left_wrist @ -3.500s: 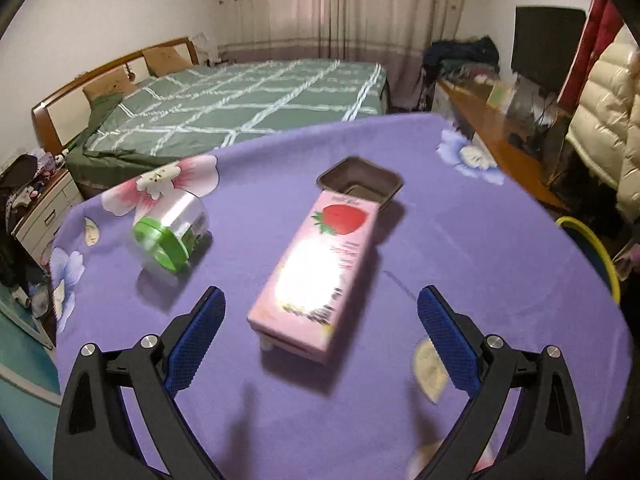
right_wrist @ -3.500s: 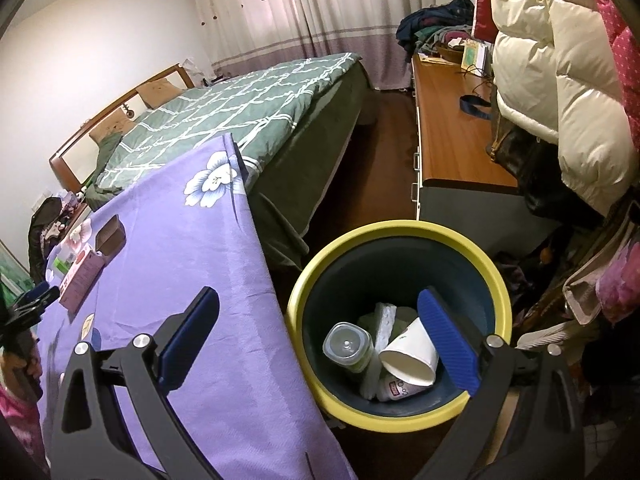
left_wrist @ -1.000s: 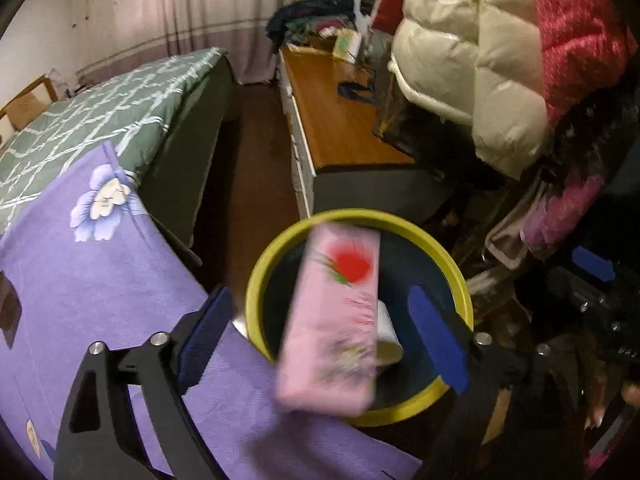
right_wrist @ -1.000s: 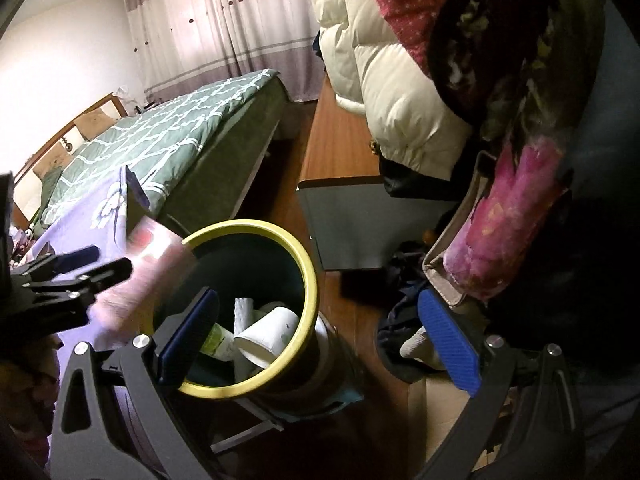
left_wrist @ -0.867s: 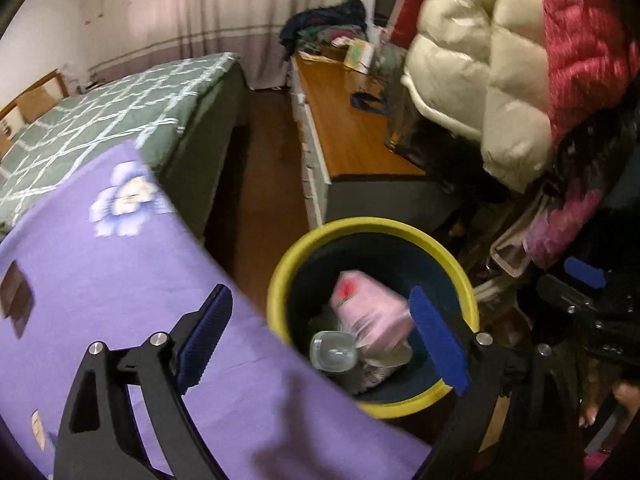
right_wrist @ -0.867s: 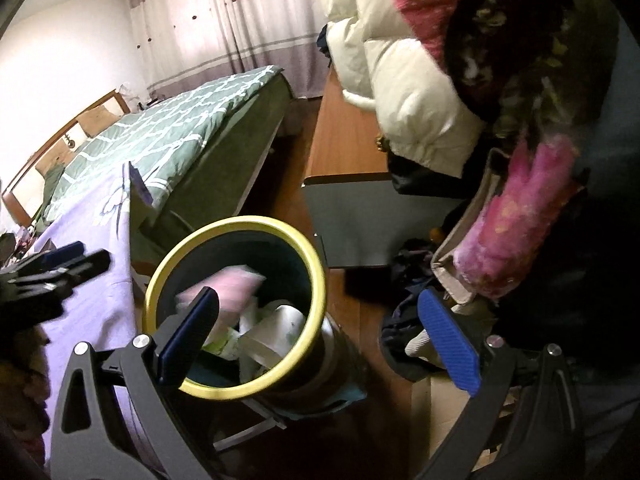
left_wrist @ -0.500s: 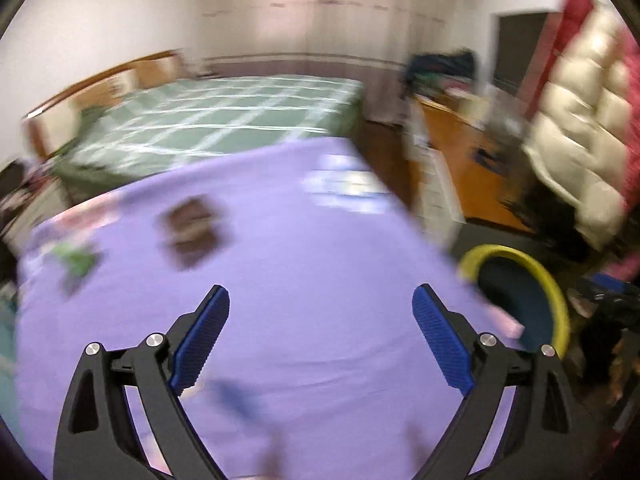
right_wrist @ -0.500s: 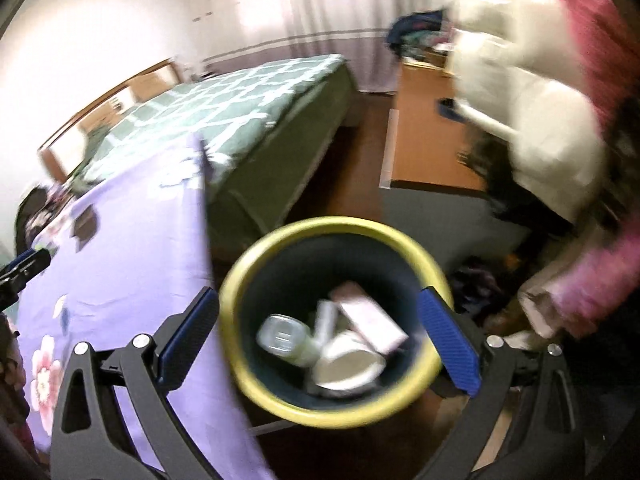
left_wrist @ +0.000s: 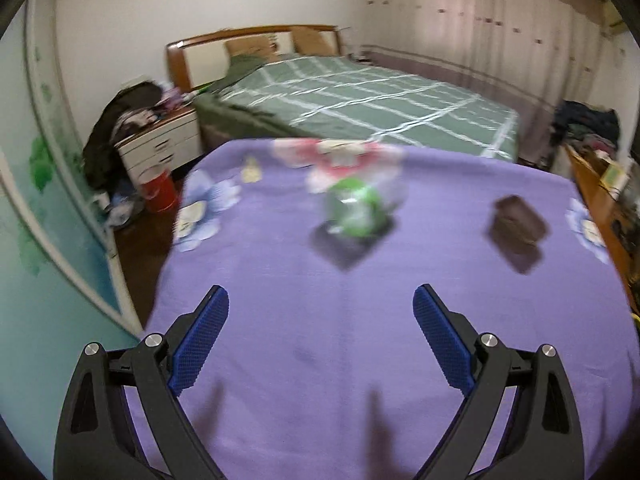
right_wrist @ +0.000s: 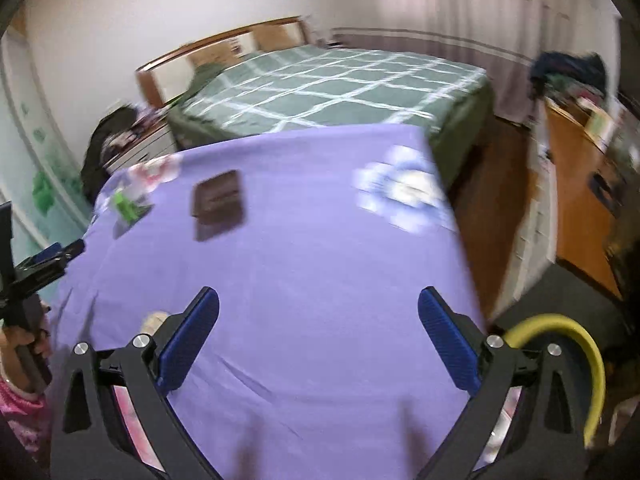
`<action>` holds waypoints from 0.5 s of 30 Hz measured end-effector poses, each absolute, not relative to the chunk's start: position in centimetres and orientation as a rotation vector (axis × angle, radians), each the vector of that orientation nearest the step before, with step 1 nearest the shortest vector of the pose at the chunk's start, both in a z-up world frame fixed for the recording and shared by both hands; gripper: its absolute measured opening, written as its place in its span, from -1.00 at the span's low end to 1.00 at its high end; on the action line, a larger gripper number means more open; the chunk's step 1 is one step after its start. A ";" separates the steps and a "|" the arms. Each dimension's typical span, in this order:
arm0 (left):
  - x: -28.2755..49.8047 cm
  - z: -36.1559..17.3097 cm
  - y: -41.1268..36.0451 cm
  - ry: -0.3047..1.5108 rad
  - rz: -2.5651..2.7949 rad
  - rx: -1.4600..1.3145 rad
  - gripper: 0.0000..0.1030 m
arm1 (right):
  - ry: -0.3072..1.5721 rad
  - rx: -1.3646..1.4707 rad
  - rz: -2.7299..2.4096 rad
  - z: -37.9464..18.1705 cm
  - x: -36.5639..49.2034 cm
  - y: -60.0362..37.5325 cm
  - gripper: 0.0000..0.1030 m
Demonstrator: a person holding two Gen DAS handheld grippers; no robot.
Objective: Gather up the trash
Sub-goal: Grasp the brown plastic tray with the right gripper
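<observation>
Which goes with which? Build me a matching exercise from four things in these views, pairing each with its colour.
Things:
1. jar lid
2. small tray
3. bin rim
4. tablecloth

Colours:
A. yellow
B. purple
C. green
D. dark brown

Pairs: 1-C, 2-D, 3-A, 4-B

Jar (left_wrist: 358, 210) left of tray (left_wrist: 516, 224) on table (left_wrist: 320, 340), bed (left_wrist: 360, 100) behind
</observation>
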State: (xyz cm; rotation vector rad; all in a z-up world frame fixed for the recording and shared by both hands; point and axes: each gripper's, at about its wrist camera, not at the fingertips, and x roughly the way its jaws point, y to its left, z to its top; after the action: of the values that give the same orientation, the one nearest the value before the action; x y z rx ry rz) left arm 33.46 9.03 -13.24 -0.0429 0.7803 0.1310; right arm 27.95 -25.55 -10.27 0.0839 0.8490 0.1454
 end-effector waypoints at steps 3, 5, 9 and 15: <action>34.0 -14.4 10.9 0.789 0.168 -0.070 0.79 | 0.856 0.030 0.208 -10.5 31.1 -21.4 0.85; 34.0 -15.0 12.1 0.794 0.183 -0.091 0.79 | 0.865 0.009 0.237 -10.8 33.4 -19.1 0.84; 34.7 -15.9 13.3 0.812 0.209 -0.110 0.79 | 0.868 -0.026 0.290 -11.7 37.0 -15.8 0.85; 35.5 -16.7 13.7 0.836 0.215 -0.127 0.79 | 0.894 -0.064 0.286 -13.7 41.1 -13.2 0.85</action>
State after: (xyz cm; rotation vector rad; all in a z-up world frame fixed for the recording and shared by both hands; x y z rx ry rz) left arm 35.49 13.72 -16.71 -0.1267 0.8361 0.2154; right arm 41.14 -13.19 -13.73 -0.0639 0.8939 0.2863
